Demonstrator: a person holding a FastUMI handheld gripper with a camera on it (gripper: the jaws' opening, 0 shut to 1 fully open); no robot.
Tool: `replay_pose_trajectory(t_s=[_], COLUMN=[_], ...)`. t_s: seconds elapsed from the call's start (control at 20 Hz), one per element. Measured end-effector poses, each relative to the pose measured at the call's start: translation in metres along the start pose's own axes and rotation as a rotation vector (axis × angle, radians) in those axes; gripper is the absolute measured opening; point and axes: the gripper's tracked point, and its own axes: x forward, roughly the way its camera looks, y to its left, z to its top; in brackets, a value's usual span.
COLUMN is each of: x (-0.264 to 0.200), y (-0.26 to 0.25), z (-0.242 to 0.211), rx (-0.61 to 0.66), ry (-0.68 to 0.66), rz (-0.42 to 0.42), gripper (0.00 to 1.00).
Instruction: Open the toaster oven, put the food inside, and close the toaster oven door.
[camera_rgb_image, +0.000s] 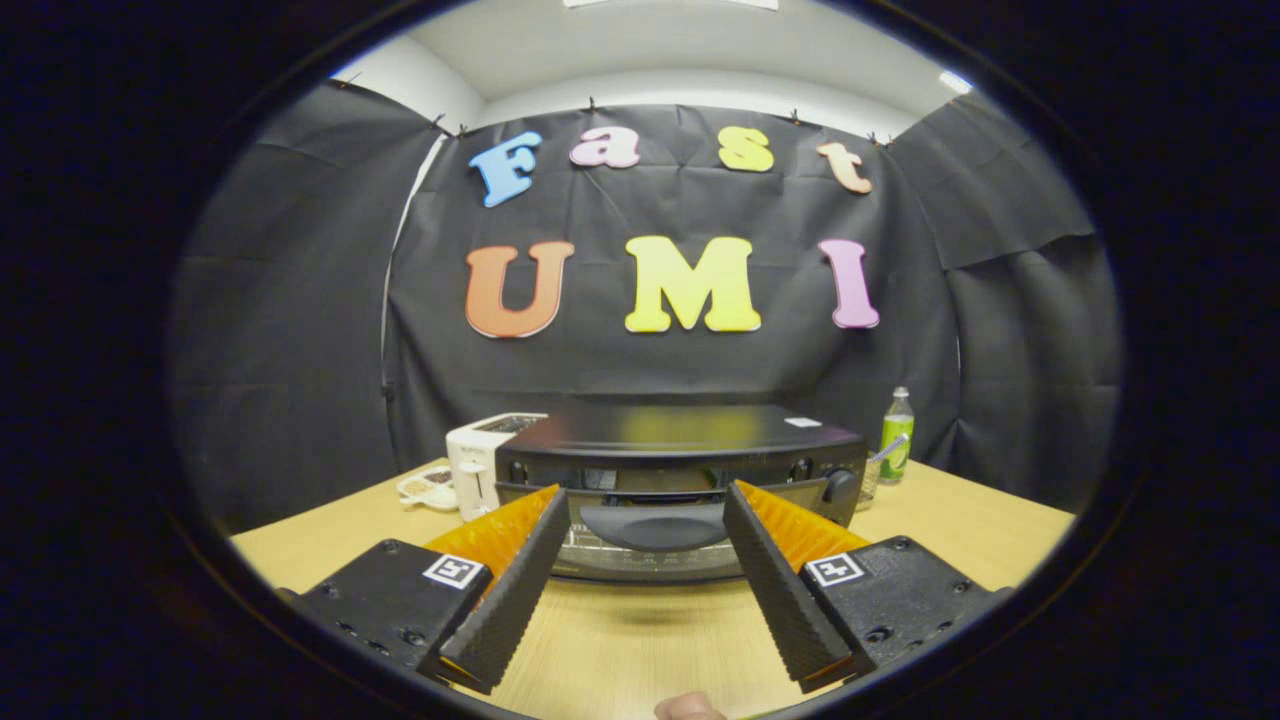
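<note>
A black toaster oven (680, 432) stands on the wooden table (640, 640), just ahead of my fingers. Its door handle (655, 525) lies in line with the gap between them, with the glass pane (610, 553) below it. The door's top edge seems to stand a little off the body; I cannot tell how far. My gripper (645, 490) is open, one ribbed black finger (515, 590) on each side of the handle, touching nothing. A small white plate of food (428, 488) sits left of the oven, beyond a white toaster (478, 468).
A green bottle (897, 435) and a clear cup (868, 482) stand to the right of the oven near the black cloth wall. Two knobs (838, 486) sit at the oven's right end. Bare tabletop stretches between my fingers and the oven. A fingertip (688, 708) shows below the gripper.
</note>
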Motion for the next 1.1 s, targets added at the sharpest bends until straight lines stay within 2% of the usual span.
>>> replay_pose_trajectory(t_s=[0.1,0.3,0.35,0.65,0.85,1.1], x=[-0.017,-0.056,-0.111,-0.169,-0.206,-0.234], y=[-0.005,-0.009,-0.017,-0.028,-0.044,-0.036], z=[0.021,0.072,0.100,0.161,0.193,0.222], rx=[-0.004,0.011,0.018,0.055,0.035,0.027], ry=[0.007,-0.026,-0.032,-0.089,-0.143,-0.189], rz=[-0.023,-0.018,-0.019,-0.010,-0.068,-0.026], gripper=[1.00,1.00,1.00,1.00,1.00,1.00])
